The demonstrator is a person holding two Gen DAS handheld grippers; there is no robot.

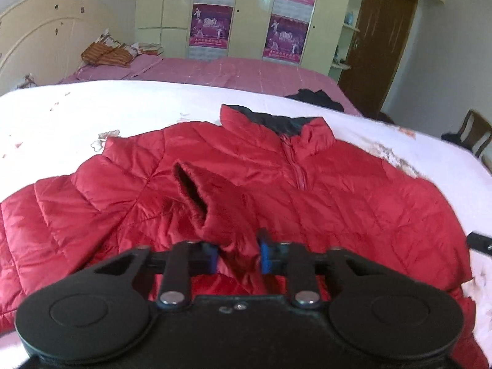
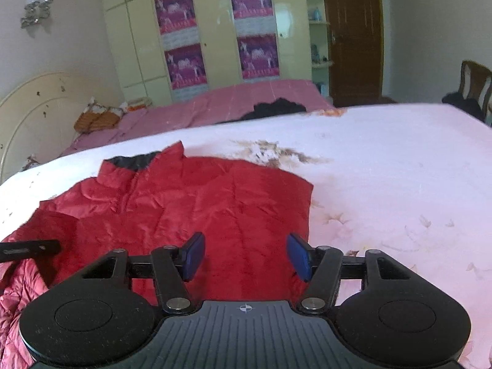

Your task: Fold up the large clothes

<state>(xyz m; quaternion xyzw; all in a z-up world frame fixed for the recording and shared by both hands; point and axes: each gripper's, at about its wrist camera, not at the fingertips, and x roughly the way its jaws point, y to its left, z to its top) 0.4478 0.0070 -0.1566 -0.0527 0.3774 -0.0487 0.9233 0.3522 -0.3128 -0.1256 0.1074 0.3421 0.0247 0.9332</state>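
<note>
A red puffer jacket (image 1: 338, 190) lies front up on the white bed sheet (image 1: 92, 113), collar at the far side, dark lining showing. My left gripper (image 1: 238, 252) is shut on the jacket's sleeve (image 1: 215, 203); the cuff stands up over the chest with its opening showing. In the right wrist view the jacket (image 2: 200, 203) ends in a straight edge on the right. My right gripper (image 2: 246, 256) hangs open just above that side of the jacket, with only flat fabric below its blue pads (image 2: 193, 255). A black part of the left gripper (image 2: 29, 250) shows at the left edge.
The white sheet (image 2: 384, 169) stretches bare to the right of the jacket. Beyond it lies a pink bed (image 1: 246, 70) with a black garment (image 2: 276, 109) and pillows (image 1: 107, 52). A wardrobe (image 2: 215, 30), a brown door (image 2: 353, 37) and a chair (image 2: 473, 86) stand behind.
</note>
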